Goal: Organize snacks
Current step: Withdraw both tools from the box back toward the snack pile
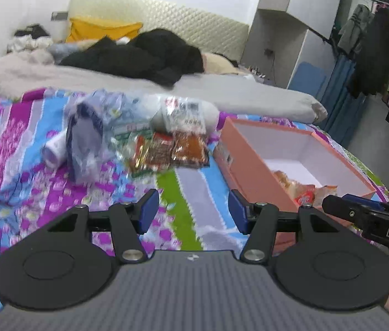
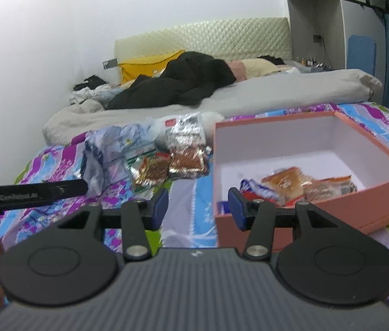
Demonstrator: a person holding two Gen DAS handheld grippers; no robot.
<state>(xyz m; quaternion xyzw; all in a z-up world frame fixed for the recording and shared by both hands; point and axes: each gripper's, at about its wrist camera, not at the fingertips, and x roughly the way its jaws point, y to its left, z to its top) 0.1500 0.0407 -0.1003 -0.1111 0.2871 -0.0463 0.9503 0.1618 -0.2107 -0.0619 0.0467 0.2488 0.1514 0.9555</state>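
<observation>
Both grippers, left gripper [image 1: 190, 211] and right gripper [image 2: 197, 209], stand half open and empty above the striped blanket [image 1: 183, 193]. Loose snack packets [image 1: 167, 151] lie ahead, beside the pink box [image 2: 249, 220]. Only the right view shows the bread packets [image 2: 291, 184] inside clearly.

On the bed [image 2: 183, 237], the open box [image 2: 382, 195] sits toward the right edge, with several snack packets [image 2: 291, 184] lying inside at its near end. Left of the box, just apart from it, a heap of snack packets [image 1: 164, 149] lies on the bedspread. Behind both, a rolled duvet [image 1: 222, 88] stretches across the bed, and a pile of clothes [image 1: 144, 55] lies on it, before the headboard [image 2: 216, 38]. A pillow [image 1: 98, 29] leans against the headboard's left part.
</observation>
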